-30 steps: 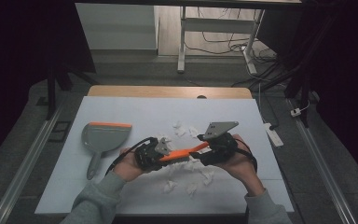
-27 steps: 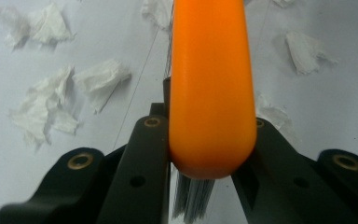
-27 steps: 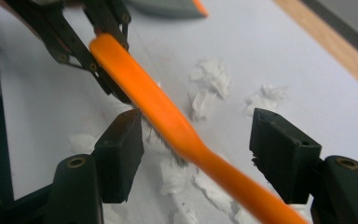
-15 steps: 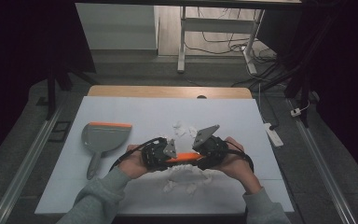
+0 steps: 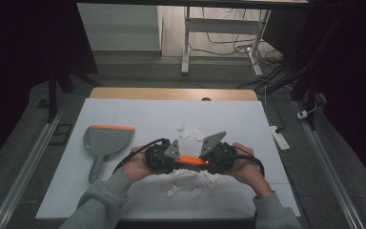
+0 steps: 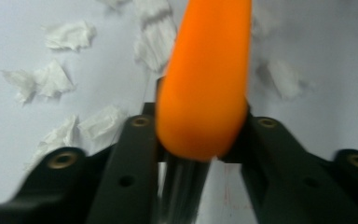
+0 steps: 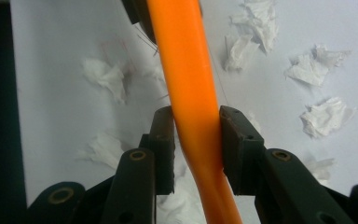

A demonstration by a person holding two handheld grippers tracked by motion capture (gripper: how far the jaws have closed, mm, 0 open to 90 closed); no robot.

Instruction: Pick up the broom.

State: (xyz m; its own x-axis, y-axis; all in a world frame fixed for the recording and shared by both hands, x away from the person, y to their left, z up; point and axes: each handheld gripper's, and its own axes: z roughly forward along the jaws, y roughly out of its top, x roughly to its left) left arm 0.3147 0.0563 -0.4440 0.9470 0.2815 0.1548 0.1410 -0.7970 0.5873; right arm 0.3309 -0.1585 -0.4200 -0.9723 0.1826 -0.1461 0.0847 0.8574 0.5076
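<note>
both grippers meet mid-table on the orange handle [image 5: 190, 160]: right gripper [image 7: 196, 140] has just been closing, pads clamp it; left gripper [image 6: 200, 135] has just been opening, handle between jaws. paper scraps [image 5: 190, 183] at 6 o'clock.

The setting was a lab: beyond the white table [image 5: 124, 119], cables [image 5: 228, 45] trailed between metal stand legs [image 5: 187, 43].
</note>
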